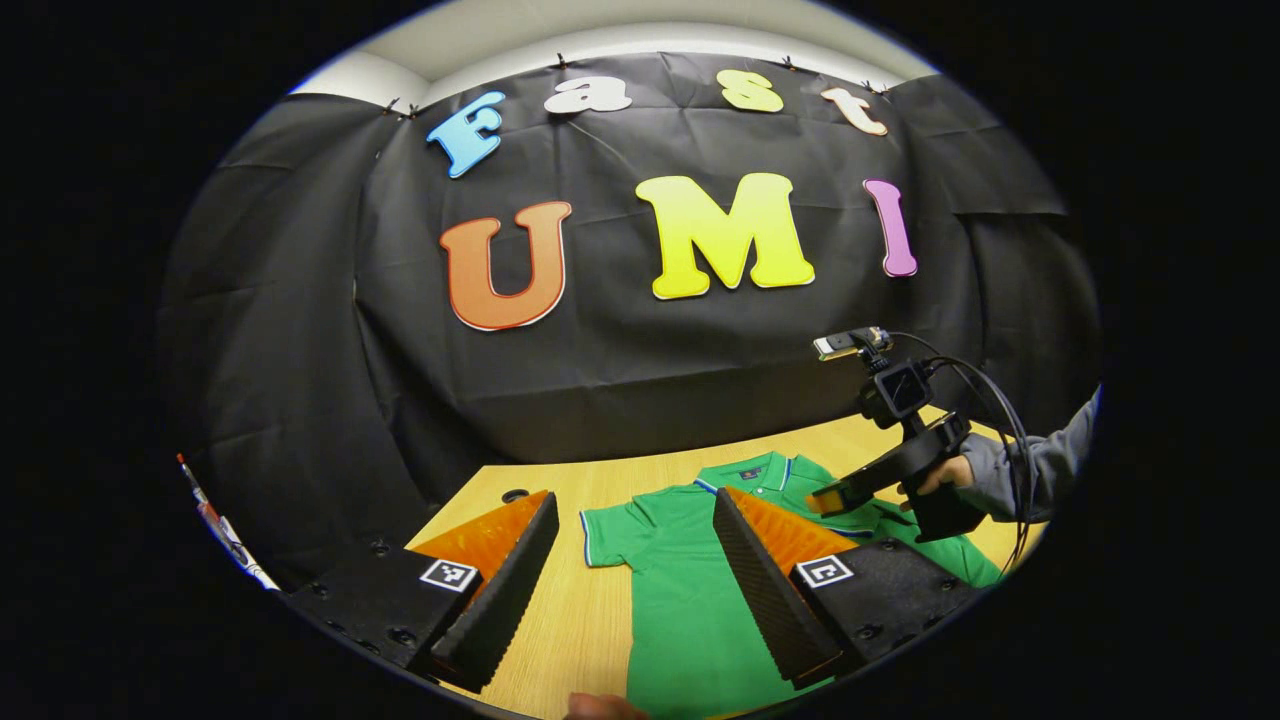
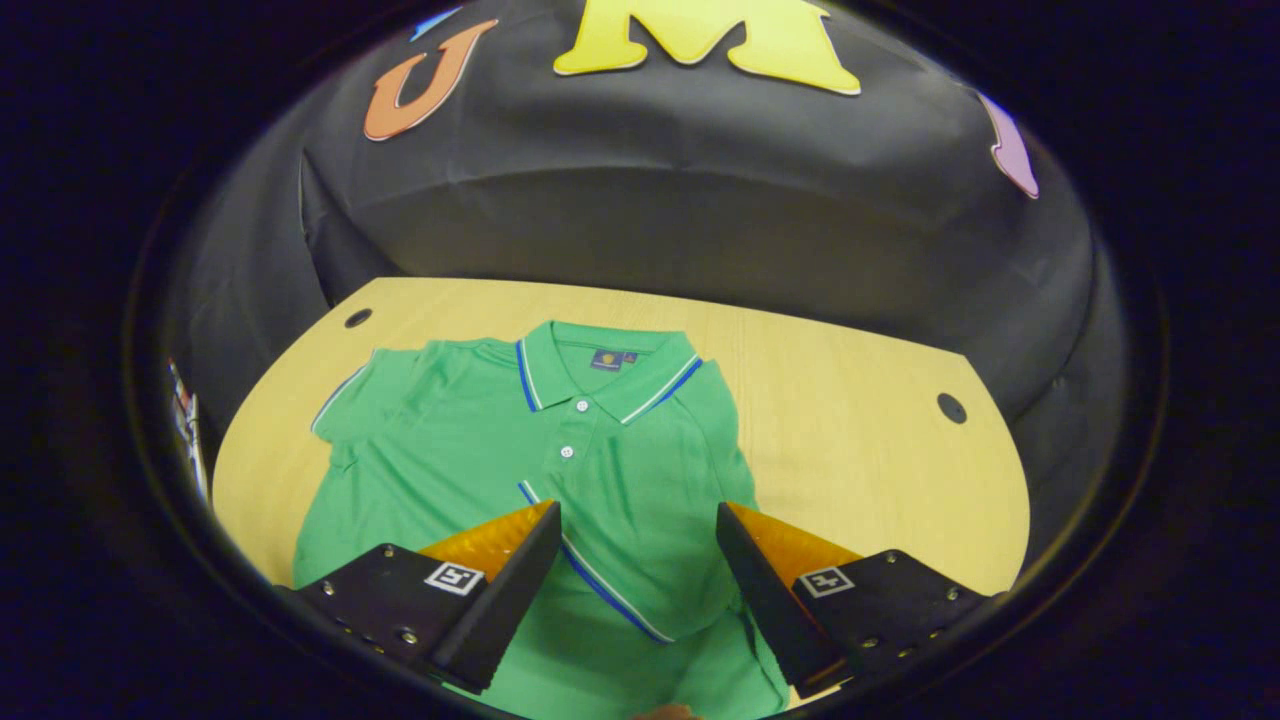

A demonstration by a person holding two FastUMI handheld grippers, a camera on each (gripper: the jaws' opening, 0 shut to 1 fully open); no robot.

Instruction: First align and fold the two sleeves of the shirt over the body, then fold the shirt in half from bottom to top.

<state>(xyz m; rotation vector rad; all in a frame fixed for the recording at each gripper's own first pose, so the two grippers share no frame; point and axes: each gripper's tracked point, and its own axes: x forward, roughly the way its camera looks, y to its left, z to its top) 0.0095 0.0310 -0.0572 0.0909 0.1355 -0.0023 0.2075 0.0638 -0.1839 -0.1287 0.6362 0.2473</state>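
Note:
A green polo shirt (image 1: 680, 600) (image 2: 480, 450) with blue-and-white trim lies face up on the wooden table (image 2: 850, 450), collar toward the wall. Its left sleeve (image 1: 610, 535) (image 2: 345, 410) is spread flat to the side. The other sleeve (image 2: 640, 570) is folded in over the body, its striped hem running diagonally. My left gripper (image 1: 635, 500) is open above the shirt's spread sleeve and shoulder, holding nothing. My right gripper (image 2: 638, 510) is open just above the folded sleeve, with nothing between its fingers. In the left gripper view the right gripper (image 1: 835, 497) hovers over the shirt's chest, held by a grey-sleeved hand (image 1: 945, 475).
The table (image 1: 580, 610) has round cable holes (image 2: 357, 318) (image 2: 951, 407) near its far corners. Thin pen-like items (image 1: 220, 530) stand off the table's left edge. The black cloth wall rises right behind the table. A fingertip (image 1: 600, 708) shows at the near edge.

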